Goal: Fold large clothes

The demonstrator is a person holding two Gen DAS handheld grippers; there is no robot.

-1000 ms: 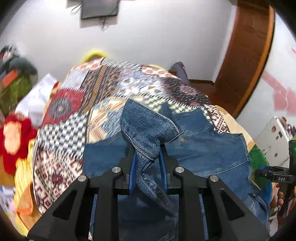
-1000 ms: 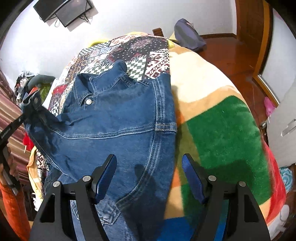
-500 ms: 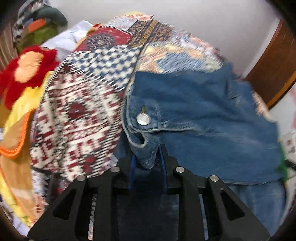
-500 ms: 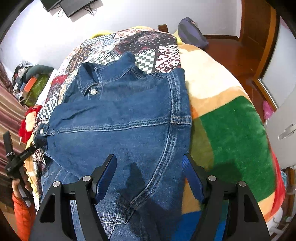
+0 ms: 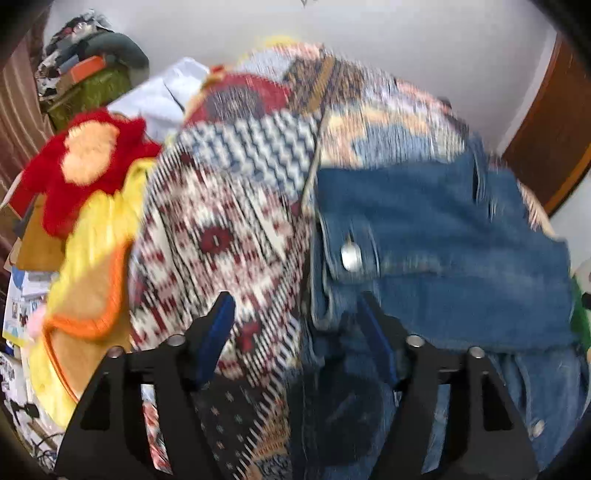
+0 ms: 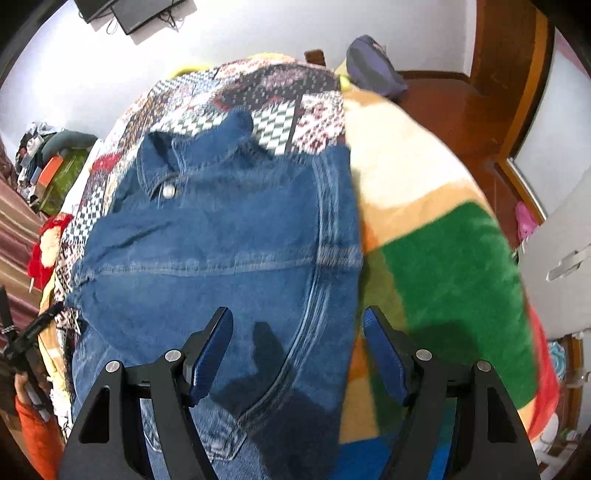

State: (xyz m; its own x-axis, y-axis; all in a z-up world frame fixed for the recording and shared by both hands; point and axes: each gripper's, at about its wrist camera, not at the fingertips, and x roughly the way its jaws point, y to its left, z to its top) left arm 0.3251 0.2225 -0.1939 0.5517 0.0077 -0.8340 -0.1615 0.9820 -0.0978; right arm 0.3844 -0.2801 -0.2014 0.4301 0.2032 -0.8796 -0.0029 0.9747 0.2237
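Nearest, in the left wrist view: left gripper [image 5: 295, 332] with jaws spread wide, pinching nothing, poised just over the cuff [image 5: 347, 258] of the denim jacket [image 5: 443, 251]. Right-hand jaw close against the cuff's edge, left-hand jaw out over the patterned bedspread [image 5: 221, 229]; touching or merely beside, impossible to tell through the blur. Metal snap button [image 5: 350, 255] facing up on the cuff. Probably spread this wide so the sleeve lies flat where it sits, crossed over the jacket's body rather than trailing off the side.

Nearest, in the right wrist view: right gripper [image 6: 297, 350], likewise gaping and empty, hovering above the jacket's lower half, its shadow falling on the cloth between the jaws. Likely held over the right side seam [image 6: 321, 229] to be ready for the next fold, or to press the panel smooth.

Further out: jacket spread on the bed, collar [image 6: 199, 151] at the far end, hem toward the camera and running out of frame. Right edge lying on a green, cream and orange fleece blanket [image 6: 443, 266]; left edge and collar on the patterned bedspread.

Beyond: red and yellow plush toy [image 5: 85, 162] off the bed's left side, a heap of clutter [image 5: 88, 74] by the wall, a grey-purple bag [image 6: 373, 66] on the wooden floor past the far corner, a dark screen [image 6: 125, 11] high on the wall.

Judgement: sleeves seemingly tucked in, lengthwise folding not yet done.
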